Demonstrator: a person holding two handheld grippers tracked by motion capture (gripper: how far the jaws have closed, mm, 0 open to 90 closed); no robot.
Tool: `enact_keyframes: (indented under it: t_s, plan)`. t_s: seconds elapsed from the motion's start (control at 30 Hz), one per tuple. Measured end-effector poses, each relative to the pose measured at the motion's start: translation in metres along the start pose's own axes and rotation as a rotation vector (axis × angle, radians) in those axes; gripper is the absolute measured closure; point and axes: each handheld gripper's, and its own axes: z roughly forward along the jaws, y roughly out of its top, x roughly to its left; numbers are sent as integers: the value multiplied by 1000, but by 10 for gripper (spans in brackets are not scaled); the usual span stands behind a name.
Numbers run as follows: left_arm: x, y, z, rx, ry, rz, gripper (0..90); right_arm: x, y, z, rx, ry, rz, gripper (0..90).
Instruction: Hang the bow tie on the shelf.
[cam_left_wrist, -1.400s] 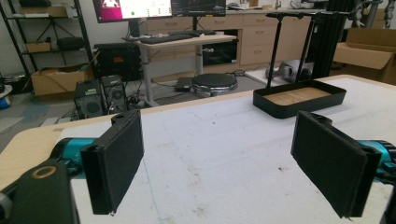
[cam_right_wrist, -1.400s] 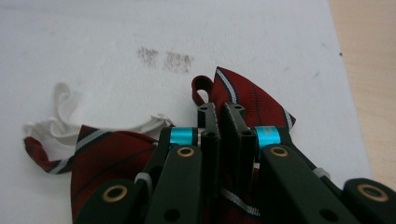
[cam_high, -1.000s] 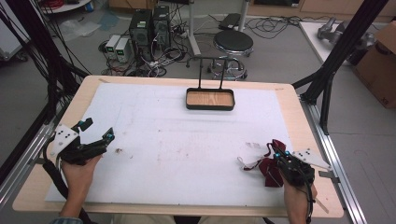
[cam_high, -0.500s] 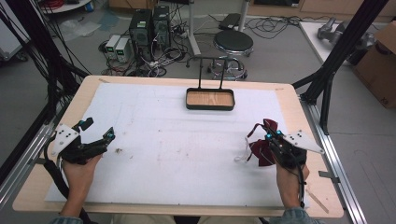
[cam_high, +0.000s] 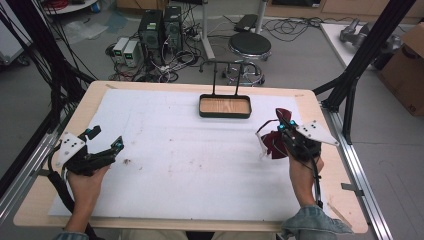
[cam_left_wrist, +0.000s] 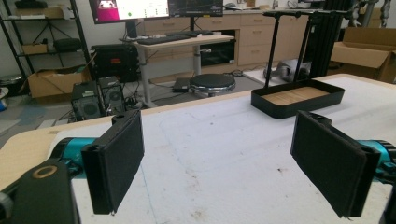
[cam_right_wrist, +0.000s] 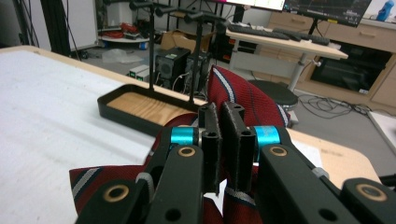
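Left hand-held gripper (cam_left_wrist: 229, 158): both black pads stand wide apart, nothing between them, above the white tabletop (cam_left_wrist: 224, 140). Black tray (cam_left_wrist: 299, 97) with wooden floor at 2 o'clock on the tabletop, two black posts rising from its far side. Round stool (cam_left_wrist: 214, 83) at 12 o'clock beyond the edge.

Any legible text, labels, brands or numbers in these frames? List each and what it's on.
None can be read.
Monitors behind the desk: windows and graphs on screen, lettering too small.
Cardboard box on the floor at right: dark mark on its side, too blurred to read.
Striped tie in the right gripper: stripes, no lettering visible.
Black tray, left gripper: no markings visible.
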Motion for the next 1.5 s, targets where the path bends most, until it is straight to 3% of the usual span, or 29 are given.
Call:
enact_keyframes:
  t_s: [0.33,0.53,0.9,1.0,1.2,1.43,1.5]
  plan:
    - [0,0,1,0,-5,1,178,0,20,18,-41,12,-16,854]
    - [-1,0,2,3,-10,-2,178,-3,32,41,-56,34,-14,854]
    - [-2,-1,4,7,-24,3,179,-9,46,77,-53,32,-32,854]
    - [-2,-1,4,2,-27,3,178,-10,48,85,-72,25,-23,854]
    - [-2,-2,6,5,-31,5,179,-12,50,104,-51,23,-21,854]
    - [-2,-2,4,2,-32,1,179,-13,61,128,-62,16,17,854]
    - [-1,-2,4,3,-33,1,178,-14,64,133,-62,8,6,854]
